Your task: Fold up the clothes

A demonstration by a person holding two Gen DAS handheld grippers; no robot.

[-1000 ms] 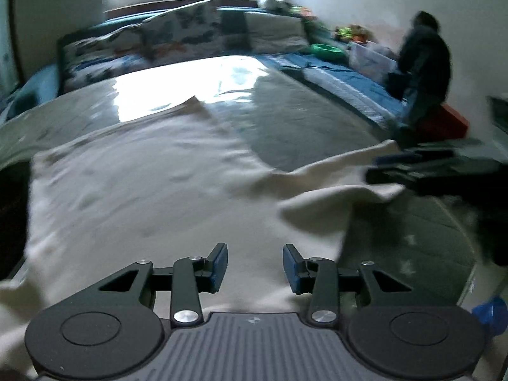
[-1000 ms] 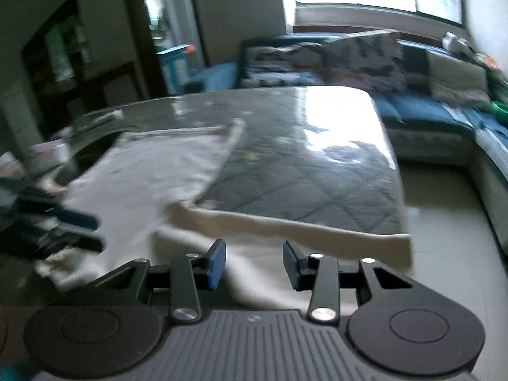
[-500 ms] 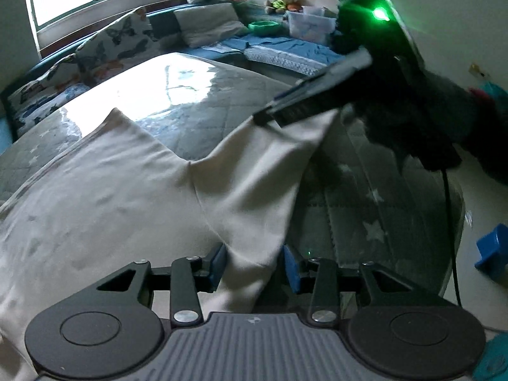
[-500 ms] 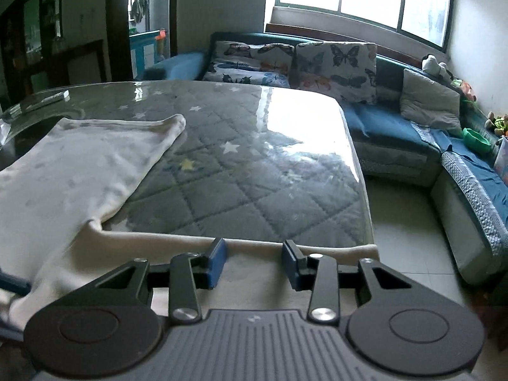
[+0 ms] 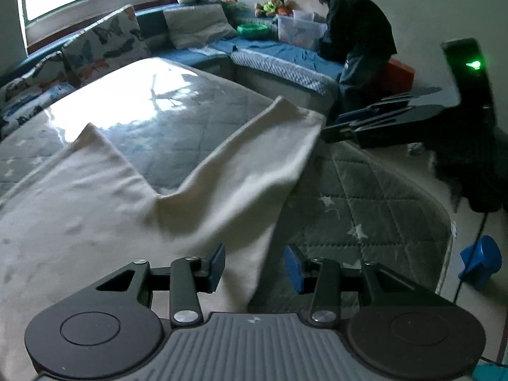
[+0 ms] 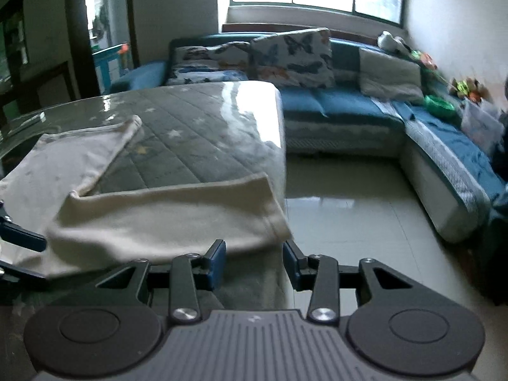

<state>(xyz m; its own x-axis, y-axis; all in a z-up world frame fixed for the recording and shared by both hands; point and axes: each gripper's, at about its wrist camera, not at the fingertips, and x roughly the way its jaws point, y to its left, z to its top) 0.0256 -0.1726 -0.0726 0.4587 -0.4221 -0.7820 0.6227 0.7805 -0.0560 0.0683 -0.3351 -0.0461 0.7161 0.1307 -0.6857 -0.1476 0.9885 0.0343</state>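
Cream garment (image 5: 104, 209), pale and soft, spread over a grey quilted table (image 5: 365, 209) with star marks under a glossy cover; two long parts fanned apart like trouser legs, a wedge of table bare between them.

In the left wrist view: far part at left, flat, tip near the window glare; near part (image 5: 270, 146) slanting up to the right, its end just beside the right gripper (image 5: 330, 128). Only here: a person in dark clothes (image 5: 358, 41) bent at the blue sofa, a green light on the right tool, a blue stool (image 5: 479, 262) on the floor. Left gripper (image 5: 255, 266) low over the garment's edge, fingers (image 5: 217, 258) parted about halfway, cloth lying between but not pinched.

In the right wrist view: only here, a dark doorway at left, butterfly cushions (image 6: 292, 57) face-on, pale tiled floor (image 6: 349, 216). Near part draped along the table's corner, hem just ahead of the right gripper (image 6: 254, 262); fingers (image 6: 219, 258) parted about halfway, gripping nothing. Left fingers at the far left edge, touching the cloth.

Against half a second ago: right tool lower and farther right in the left view; near part's end nearer the right fingers.
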